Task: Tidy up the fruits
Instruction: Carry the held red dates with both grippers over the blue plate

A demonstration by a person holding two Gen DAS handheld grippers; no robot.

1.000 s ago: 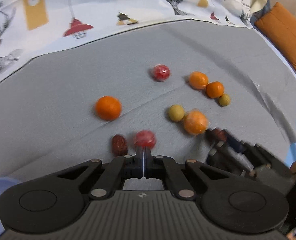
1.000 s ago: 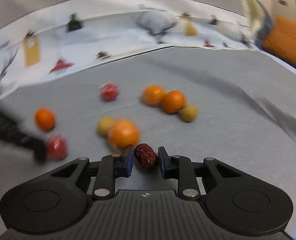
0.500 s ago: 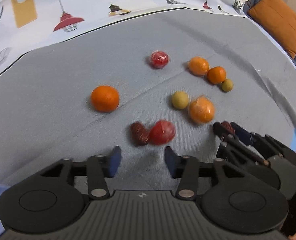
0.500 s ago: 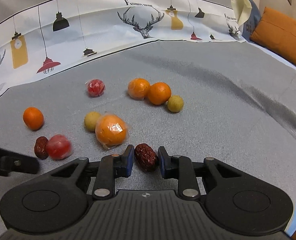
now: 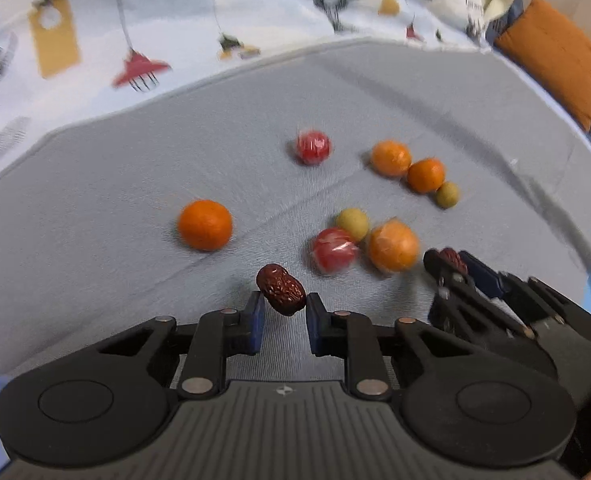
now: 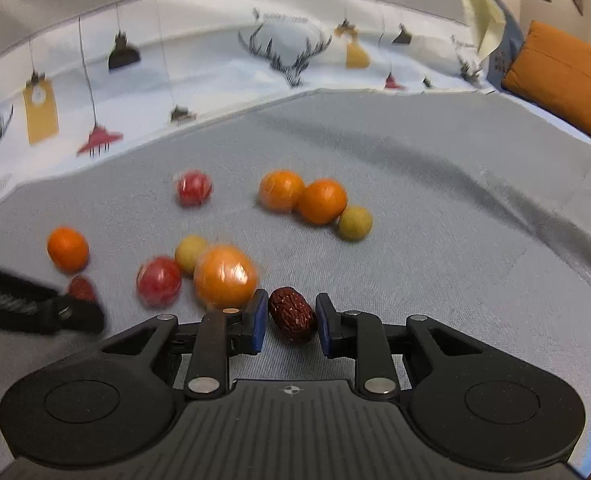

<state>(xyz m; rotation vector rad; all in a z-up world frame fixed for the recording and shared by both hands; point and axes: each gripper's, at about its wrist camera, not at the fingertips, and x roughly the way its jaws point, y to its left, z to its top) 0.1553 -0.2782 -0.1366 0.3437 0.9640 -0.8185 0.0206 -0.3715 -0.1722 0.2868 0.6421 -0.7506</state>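
Pinching a wrinkled red date (image 5: pixel 280 289) at the very tips, the left gripper (image 5: pixel 281 306) has its jaws narrowed onto the fruit, which sits tilted betw. the blue pads and looks just clear of the grey cloth (image 5: pixel 95 216). Right gripper (image 6: pixel 288 314) is likewise clamped on a second red date (image 6: pixel 292 313), held low by the cloth; can't tell if it's lifted. Just beyond the jaws in the left view: a wrapped red fruit (image 5: pixel 334 250), a small yellow-green fruit (image 5: pixel 352 222) and a wrapped orange (image 5: pixel 393 245) bunched close together; a lone orange (image 5: pixel 204 224) sits apart to the left. Further out, another wrapped red fruit (image 5: pixel 313 147), then a touching row of two oranges (image 5: pixel 390 157) plus another yellow-green fruit (image 5: pixel 446 194). Step in hand, as I read it: dates being collected, one per gripper, w/ the round fruit still scattered. Next move prob. calls for carrying both dates to one spot & setting them side by side. No container clearly in view, so destination unclear; the left tip grip looks shallow, so go gently.
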